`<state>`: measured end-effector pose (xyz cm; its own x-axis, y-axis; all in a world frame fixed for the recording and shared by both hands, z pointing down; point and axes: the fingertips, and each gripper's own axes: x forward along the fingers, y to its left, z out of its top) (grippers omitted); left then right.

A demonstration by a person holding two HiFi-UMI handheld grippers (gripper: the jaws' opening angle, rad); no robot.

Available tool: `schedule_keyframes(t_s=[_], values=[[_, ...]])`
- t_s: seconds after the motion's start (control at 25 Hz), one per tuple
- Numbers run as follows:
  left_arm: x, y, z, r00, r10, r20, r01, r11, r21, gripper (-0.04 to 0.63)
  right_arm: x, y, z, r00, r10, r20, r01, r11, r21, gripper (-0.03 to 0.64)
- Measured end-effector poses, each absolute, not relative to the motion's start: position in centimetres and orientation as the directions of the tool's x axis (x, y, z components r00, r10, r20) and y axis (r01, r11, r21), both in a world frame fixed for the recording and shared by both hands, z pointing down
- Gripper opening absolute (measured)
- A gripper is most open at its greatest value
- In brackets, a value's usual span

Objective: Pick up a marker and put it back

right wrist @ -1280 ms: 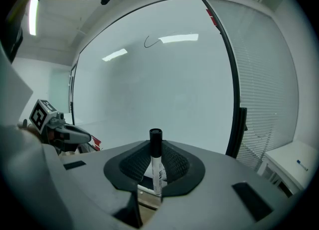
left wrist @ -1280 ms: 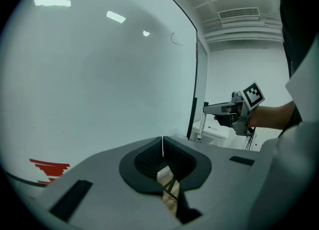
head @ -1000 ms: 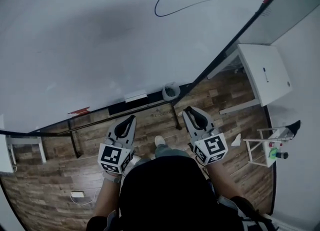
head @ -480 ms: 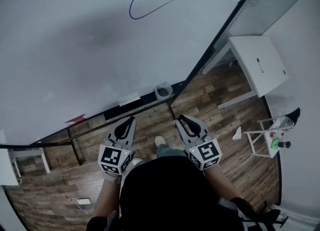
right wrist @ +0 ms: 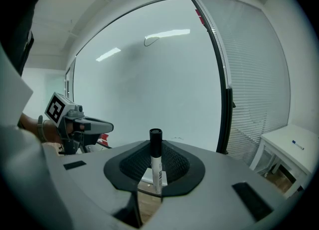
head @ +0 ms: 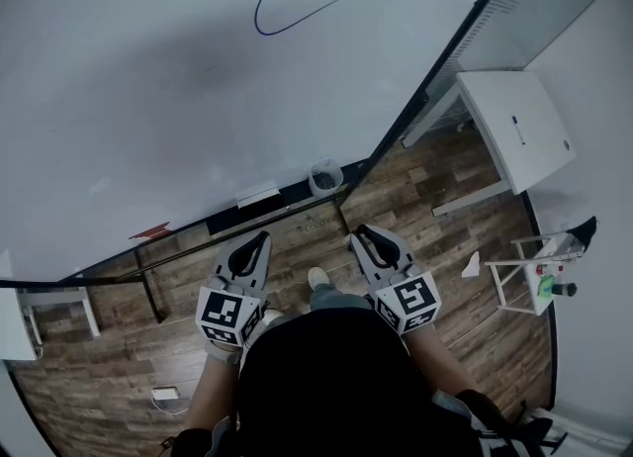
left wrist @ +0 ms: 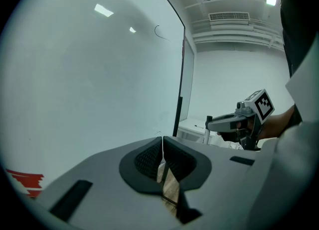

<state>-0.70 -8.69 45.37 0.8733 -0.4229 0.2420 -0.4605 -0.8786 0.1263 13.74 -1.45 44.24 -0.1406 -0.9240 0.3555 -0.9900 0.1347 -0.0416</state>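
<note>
At lower centre of the right gripper view, my right tool [right wrist: 156,148] clamps a marker [right wrist: 156,169] upright; my left tool [left wrist: 162,143] is closed, empty.

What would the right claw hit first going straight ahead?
Probably the whiteboard: the right claw, shut on the marker, faces its blank surface, though depth is unclear.

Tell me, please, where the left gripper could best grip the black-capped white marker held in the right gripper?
Probably at the black cap. The right gripper clamps the lower barrel of the white marker in its jaws, so only the cap end sticks up free. The left gripper, now shut, would need to open and come in sideways, jaws across the cap.
</note>
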Motion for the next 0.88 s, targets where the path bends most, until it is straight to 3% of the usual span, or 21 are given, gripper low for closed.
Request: schedule_keyframes(t_s=[0.32, 0.88], values=[[-1.7, -8.3, 45.3, 0.848, -0.465, 0.254, -0.504, -0.856, 0.116, 0.023, 14.5, -3.8, 43.5, -0.183, -0.924, 0.337, -0.983, 0.180, -0.038, 0.091], [-5.8, -8.3, 46.5, 0.719, -0.625, 0.305, -0.682, -0.719, 0.134, 0.023, 16.1, -11.8, 41.9, -0.274, -0.916, 0.292, -0.958, 0.287, 0.001, 0.090]])
